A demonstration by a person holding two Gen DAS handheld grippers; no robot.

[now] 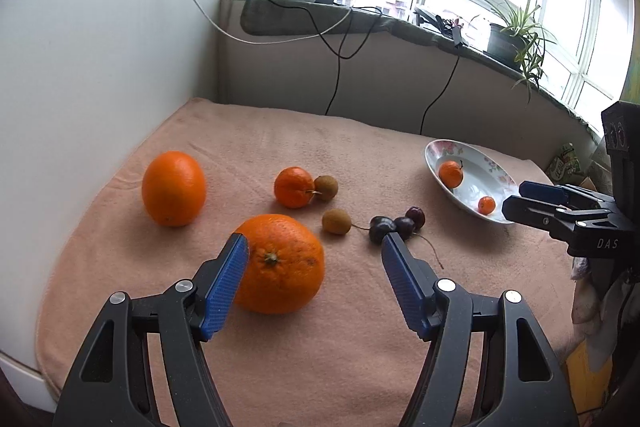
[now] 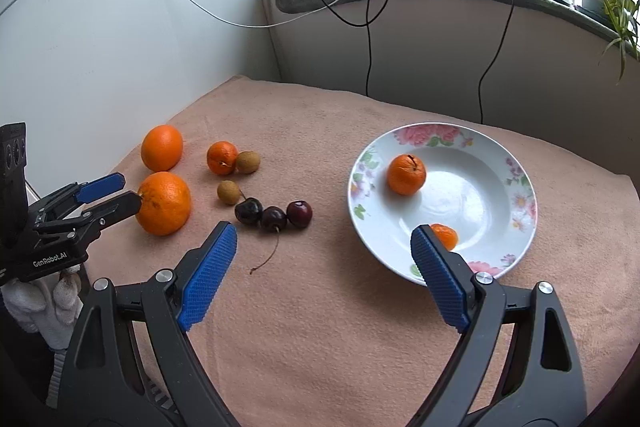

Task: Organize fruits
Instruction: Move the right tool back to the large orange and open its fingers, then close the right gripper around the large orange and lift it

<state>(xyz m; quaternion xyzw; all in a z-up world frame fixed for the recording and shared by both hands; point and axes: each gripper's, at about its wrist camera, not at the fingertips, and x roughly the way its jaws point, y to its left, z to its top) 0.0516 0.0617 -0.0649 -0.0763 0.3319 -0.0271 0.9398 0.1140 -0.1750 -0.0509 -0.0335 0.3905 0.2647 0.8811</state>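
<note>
A: Logging the left side. You are holding the left gripper (image 1: 314, 247) wide open around the nearest large round orange (image 1: 280, 263); its left blue pad (image 1: 224, 291) is lying against the peel, while the other pad is standing well clear, near the three dark cherries (image 1: 394, 223). Nothing is being gripped.

B: And the right?

A: You are hovering the right gripper (image 2: 324, 239) over the peach-coloured cloth-covered surface (image 2: 320, 327), jaws spread and empty, at the near rim of the white floral-rimmed plate (image 2: 516, 187). Two small mandarins are lying in the plate, one toward its far left (image 2: 406, 174), one at the near edge (image 2: 444, 235), half hidden behind the pad.

B: What is waiting?

A: A second large orange (image 1: 173, 188) by the wall, a small mandarin (image 1: 294, 187) touching a brown longan (image 1: 326, 187), another longan (image 1: 337, 221) beside the cherries.

B: Step in hand?

A: Judging it as mid-task: you are lining up the left grasp on the nearest orange. The next move is calling for centring the fruit between the pads, since it is sitting off toward the left one, then closing firmly enough that the round skin is not slipping, and carrying it across to the plate.
</note>
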